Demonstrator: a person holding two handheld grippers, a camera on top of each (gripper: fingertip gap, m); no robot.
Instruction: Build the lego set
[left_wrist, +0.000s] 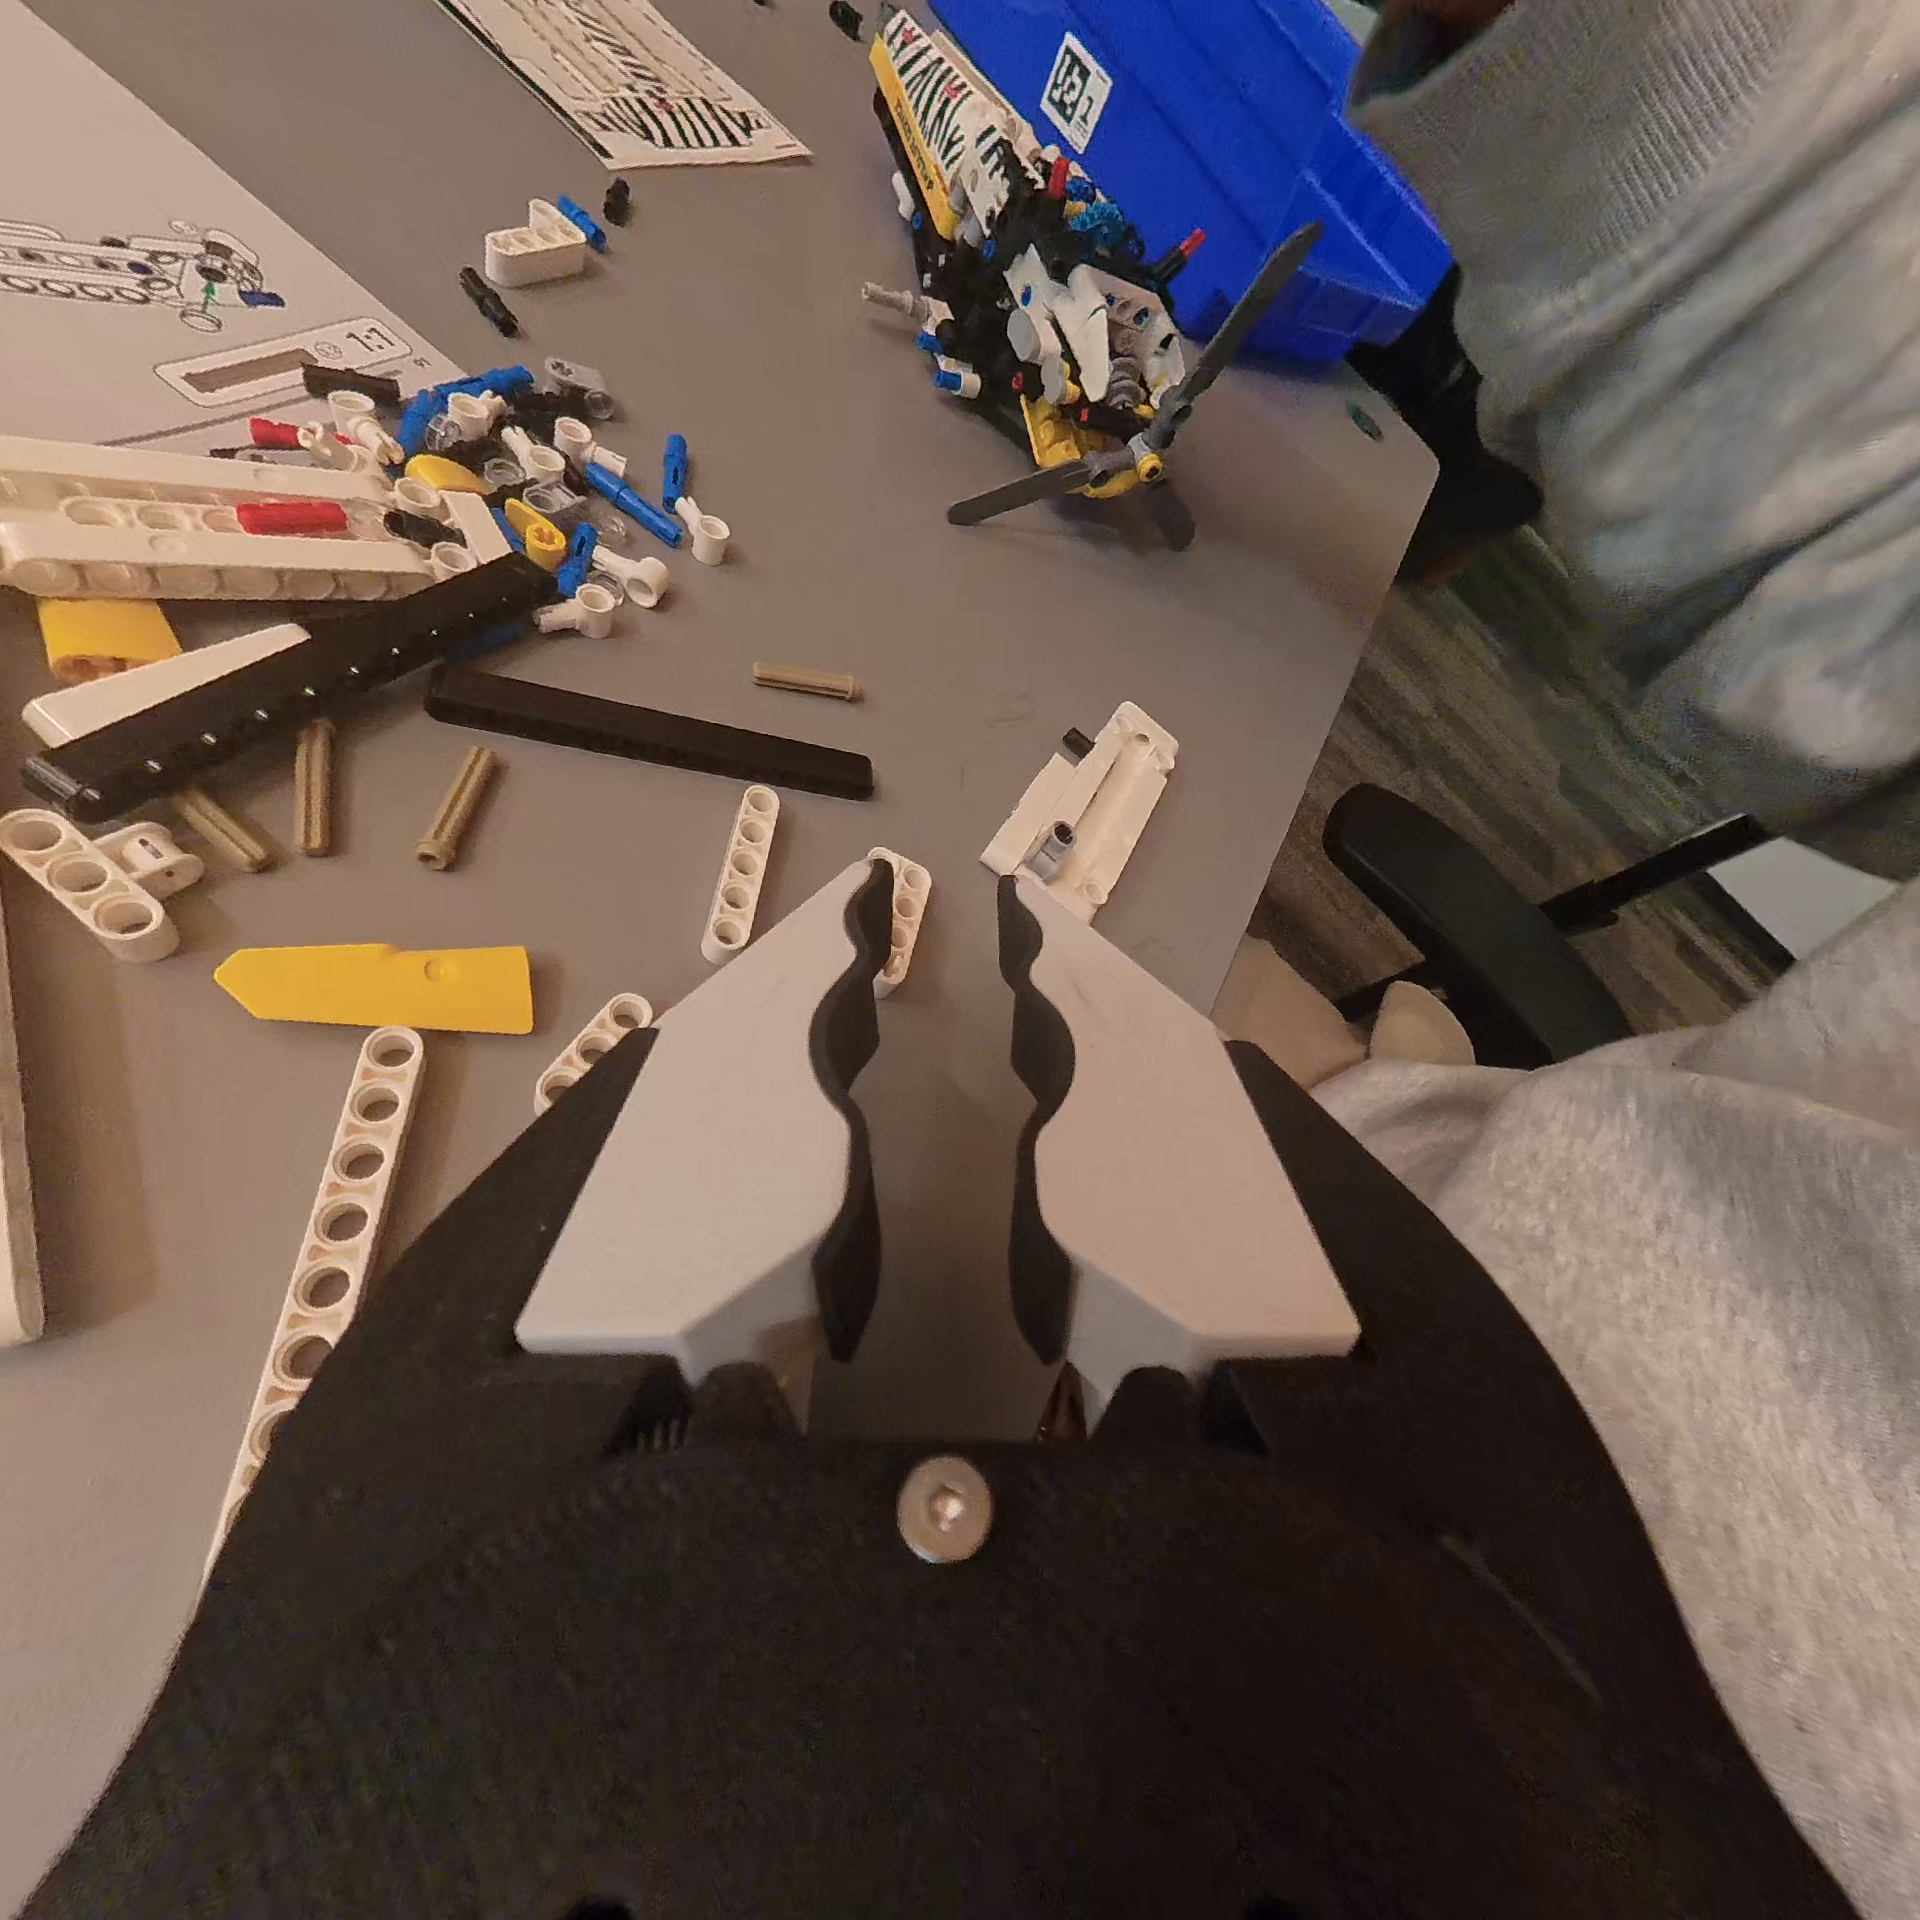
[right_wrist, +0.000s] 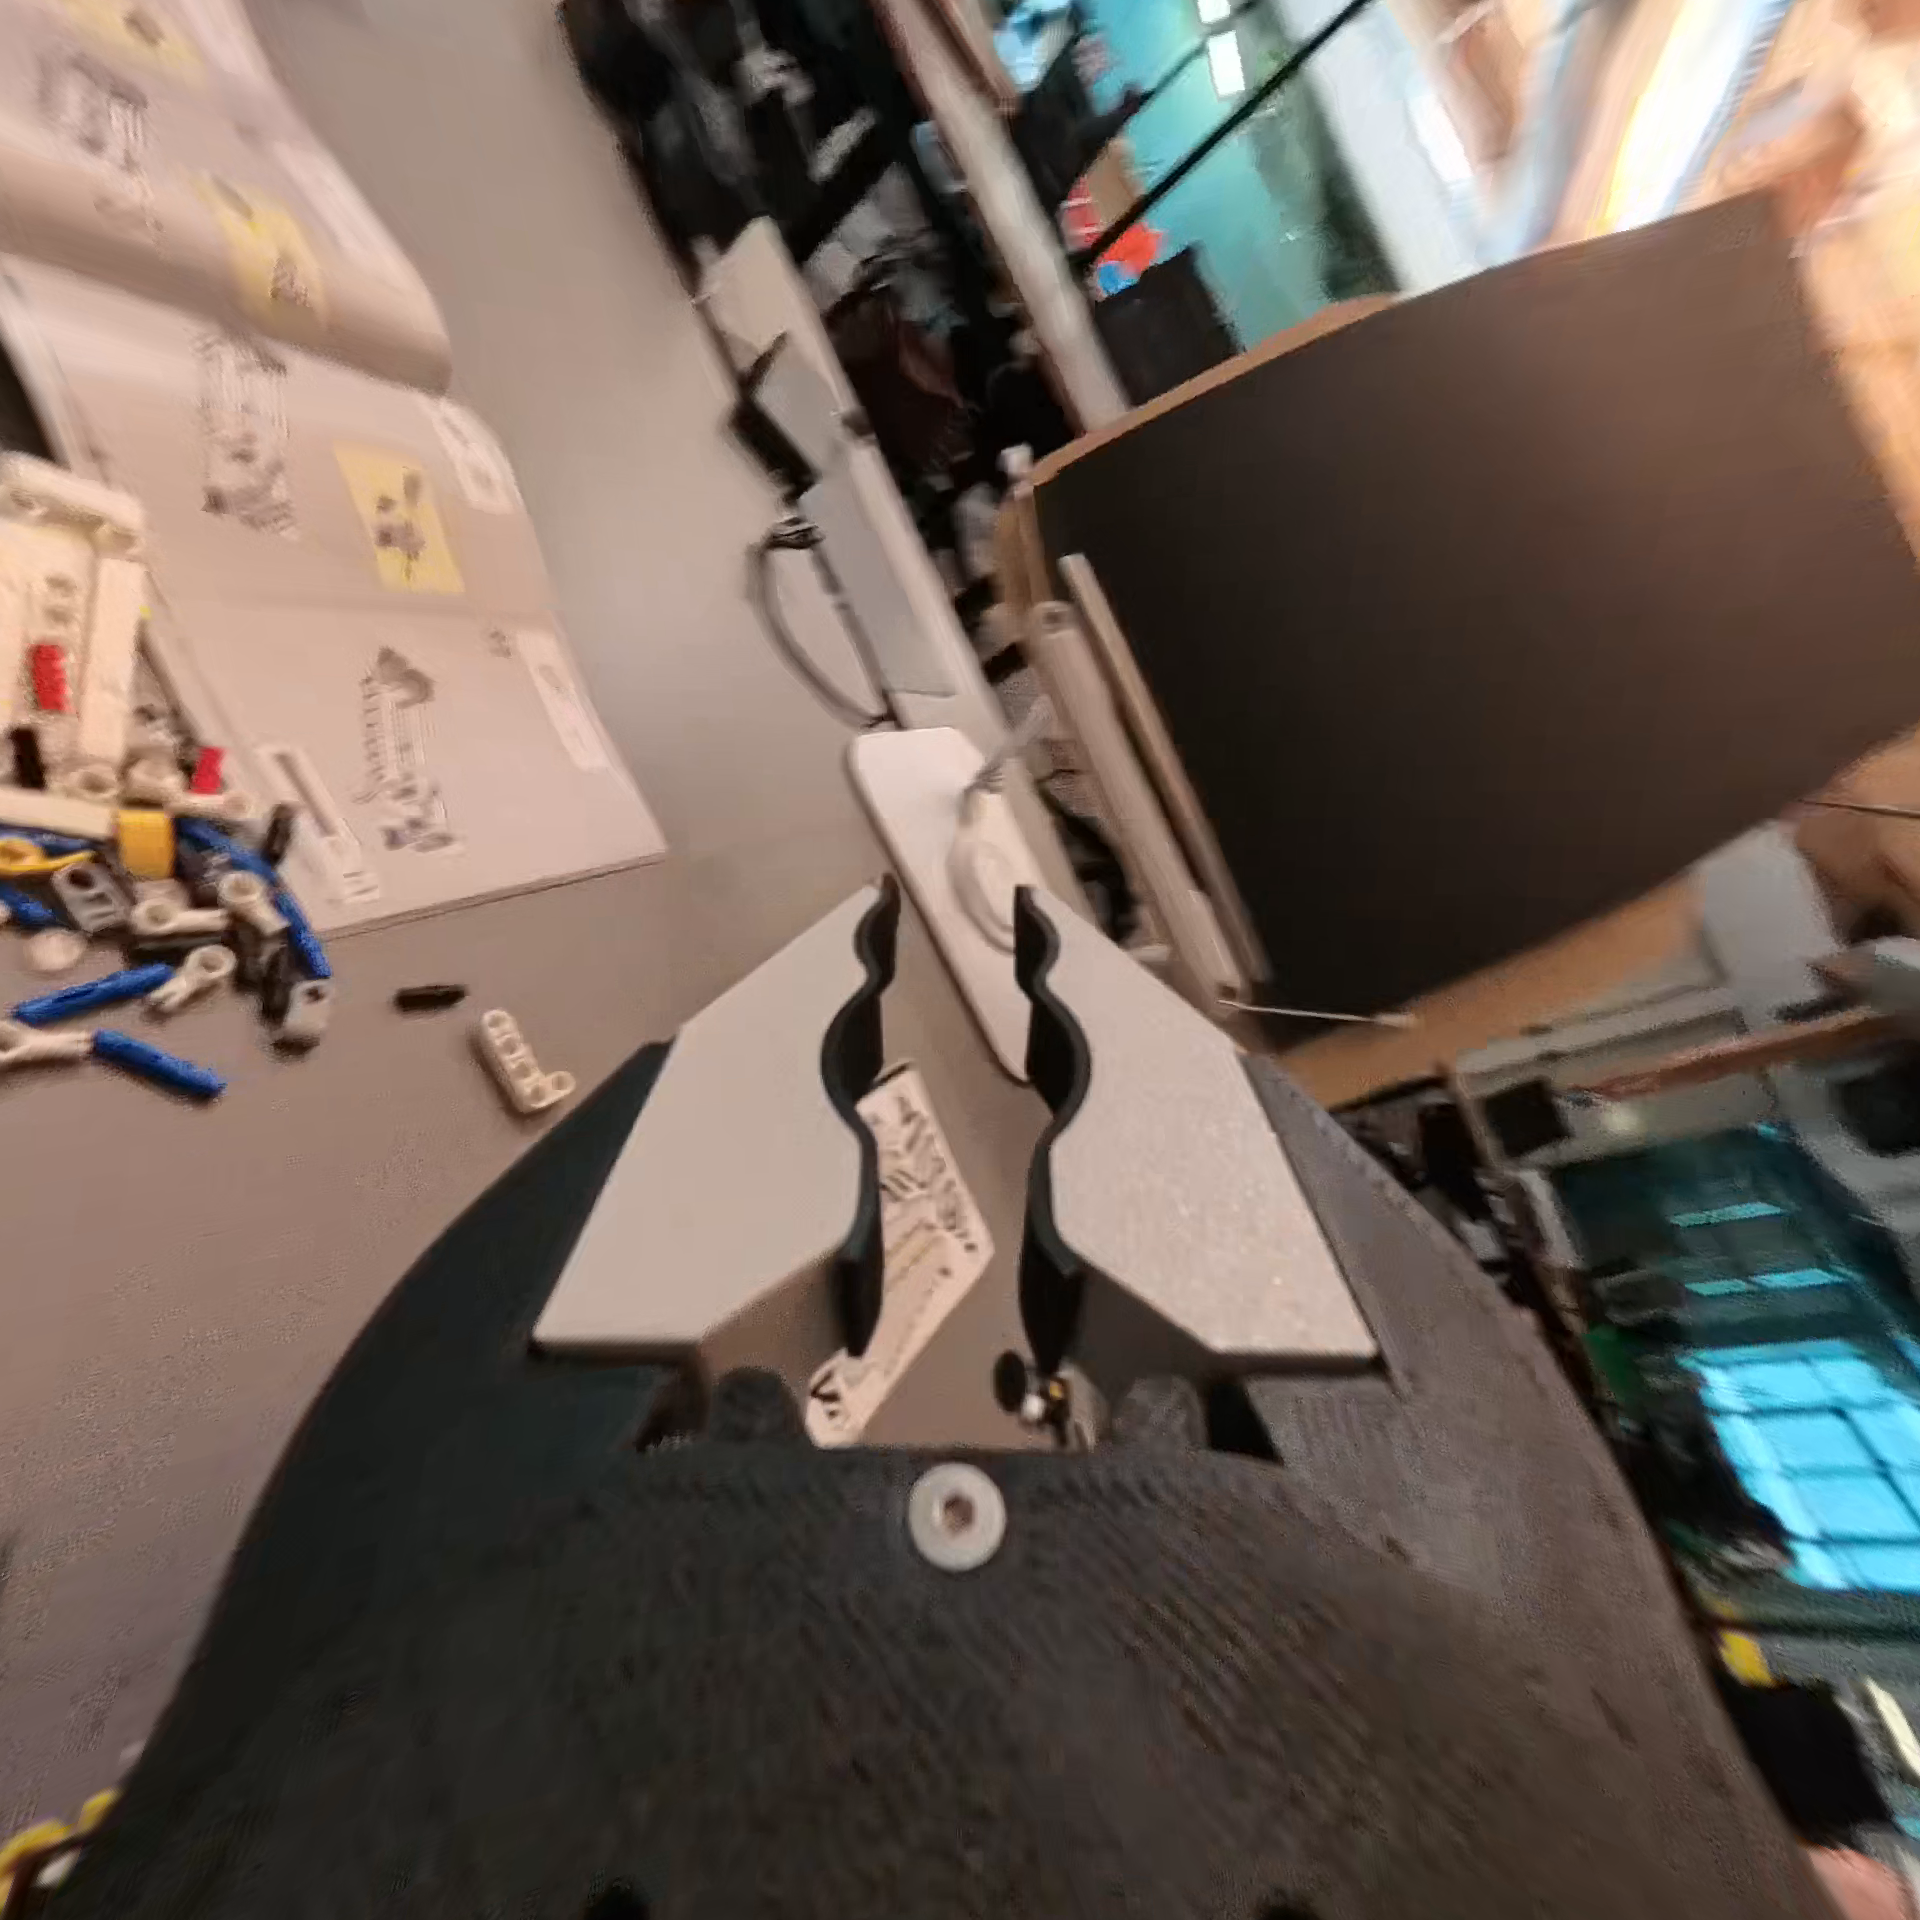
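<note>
Both tools empty, parted: left tool (left_wrist: 940, 883) low over near worktop (left_wrist: 1039, 623) by small white beams (left_wrist: 743, 873), likely choosing one; half-built plane (left_wrist: 1049, 332) far right, seen in left view only; right tool (right_wrist: 951, 904) blurred, showing manual (right_wrist: 416, 644) instead.

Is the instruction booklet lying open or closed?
Open: in the right wrist view the instruction booklet lies spread on the table, printed pages up, one curling.
</note>
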